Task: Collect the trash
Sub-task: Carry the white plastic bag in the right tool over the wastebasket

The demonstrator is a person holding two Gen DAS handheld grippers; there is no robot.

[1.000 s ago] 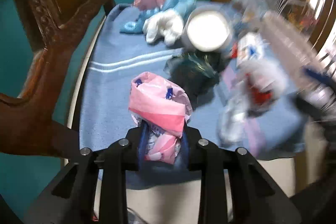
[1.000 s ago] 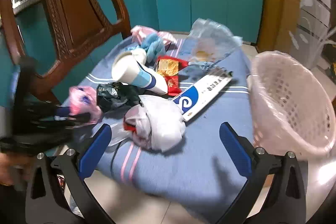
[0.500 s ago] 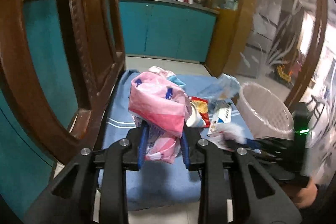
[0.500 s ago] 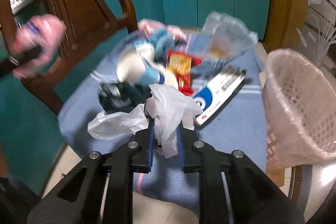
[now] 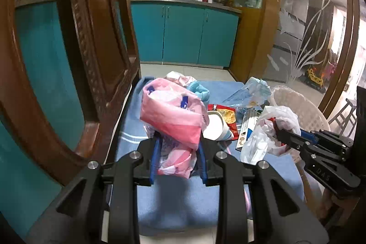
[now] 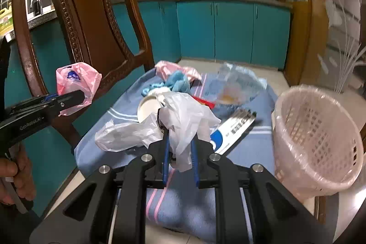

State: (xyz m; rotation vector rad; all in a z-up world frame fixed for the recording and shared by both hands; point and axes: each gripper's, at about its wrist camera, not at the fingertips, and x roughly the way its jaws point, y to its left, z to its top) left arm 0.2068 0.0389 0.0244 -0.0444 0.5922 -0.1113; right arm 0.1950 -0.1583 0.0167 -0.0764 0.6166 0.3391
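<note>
Blue striped cloth [image 6: 251, 143] covers the table, with teal kitchen cabinets far behind. Nearest, the left gripper [image 5: 178, 159] is clamped on a pink plastic bag [image 5: 173, 120] and the right gripper [image 6: 179, 157] on a white plastic bag [image 6: 183, 116], both lifted clear. Each load is best carried right, over the lined basket [image 6: 320, 141], and released only above its rim. Beyond, a paper cup [image 6: 146, 106], a flat carton [image 6: 233, 129] and, seemingly, a clear wrapper [image 6: 238, 84] are left; the chair back [image 6: 91, 22] crowds the left.
</note>
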